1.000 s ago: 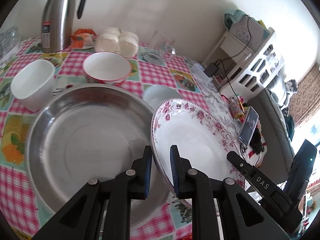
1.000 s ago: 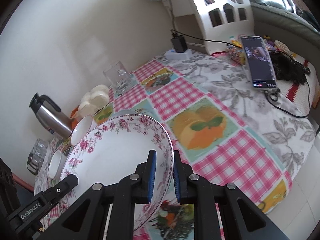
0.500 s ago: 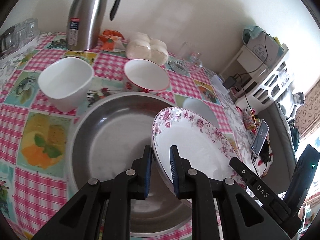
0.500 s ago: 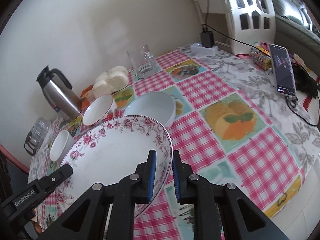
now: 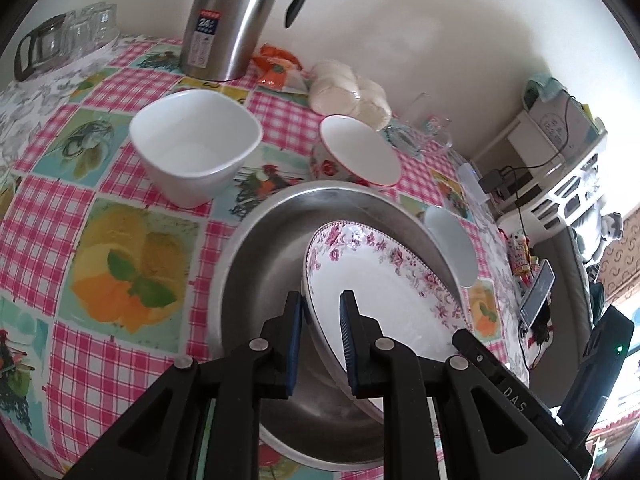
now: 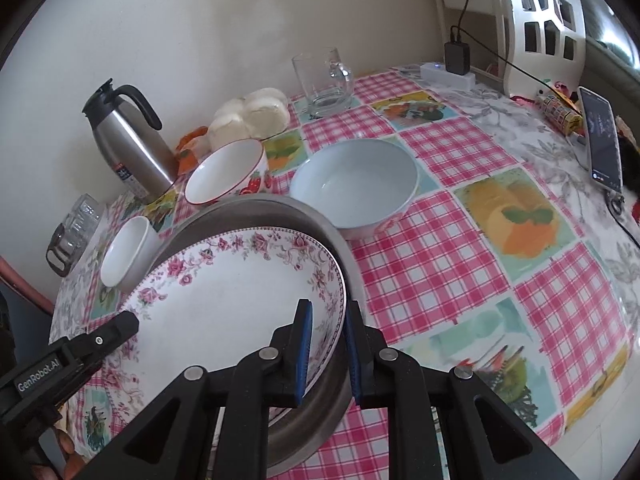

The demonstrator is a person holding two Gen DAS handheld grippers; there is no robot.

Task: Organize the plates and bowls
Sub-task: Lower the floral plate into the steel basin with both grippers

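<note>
Checked desk cloth (image 6: 432,256) under all items. Floral plate (image 6: 224,304) sits tilted inside steel basin (image 5: 260,264), held at opposite rims: left tongs (image 5: 320,334) and right tongs (image 6: 326,344) both clamped on it. Blue bowl (image 6: 356,184) just beside basin; thermos (image 5: 228,20) behind.

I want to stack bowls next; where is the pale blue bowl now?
In the right wrist view the pale blue bowl stands on the checked tablecloth right of the steel basin, in front of the glass mug.

glossy floral plate (image 5: 384,292), brushed-metal basin (image 5: 264,264)
</note>
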